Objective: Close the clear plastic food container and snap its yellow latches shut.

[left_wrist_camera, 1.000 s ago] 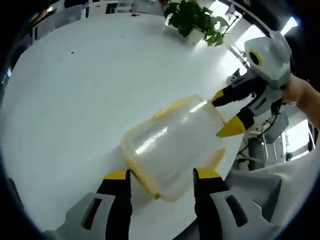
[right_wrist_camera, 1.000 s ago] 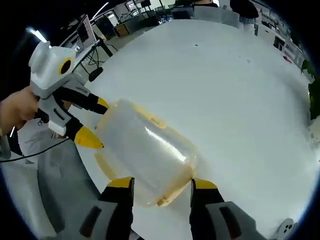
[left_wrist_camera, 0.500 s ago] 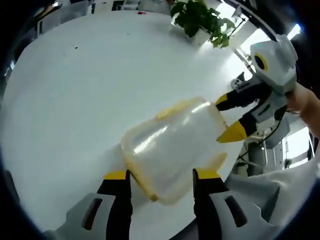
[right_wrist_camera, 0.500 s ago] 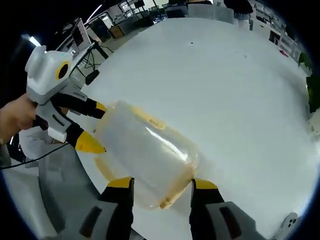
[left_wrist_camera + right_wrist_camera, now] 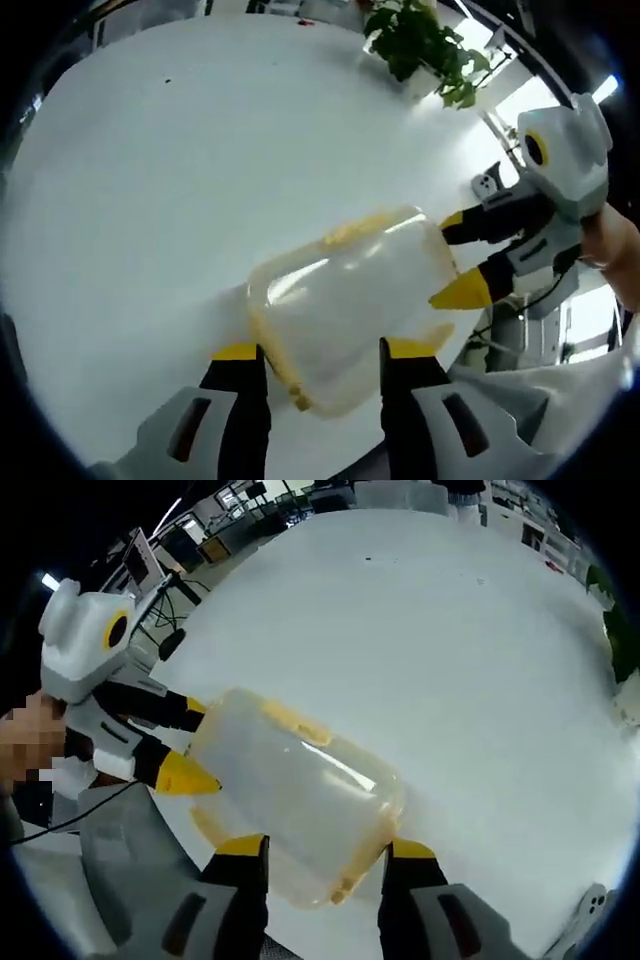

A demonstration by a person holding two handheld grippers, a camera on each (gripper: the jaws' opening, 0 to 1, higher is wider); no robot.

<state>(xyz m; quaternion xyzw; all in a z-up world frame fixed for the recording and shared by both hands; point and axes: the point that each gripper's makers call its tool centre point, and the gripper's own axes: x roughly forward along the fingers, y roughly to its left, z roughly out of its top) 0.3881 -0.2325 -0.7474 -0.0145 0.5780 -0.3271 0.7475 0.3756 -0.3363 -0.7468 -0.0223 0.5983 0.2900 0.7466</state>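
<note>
Clear plastic food container (image 5: 350,300) (image 5: 295,800): rounded rectangular tub, cloudy-translucent walls, bright glare streaks on its upper surface. Lies on the white counter (image 5: 180,170) (image 5: 480,660) close to the near edge, long axis running diagonal to that edge. Lid appears seated on the body; the seam cannot be made out clearly. Yellow latches (image 5: 345,232) (image 5: 290,720): one sits along the long side facing the counter's middle, looking flat against the wall. Another yellow latch (image 5: 275,355) (image 5: 350,880) shows at a short end, sticking out low by the counter surface. Whether any latch is snapped home cannot be told.
</note>
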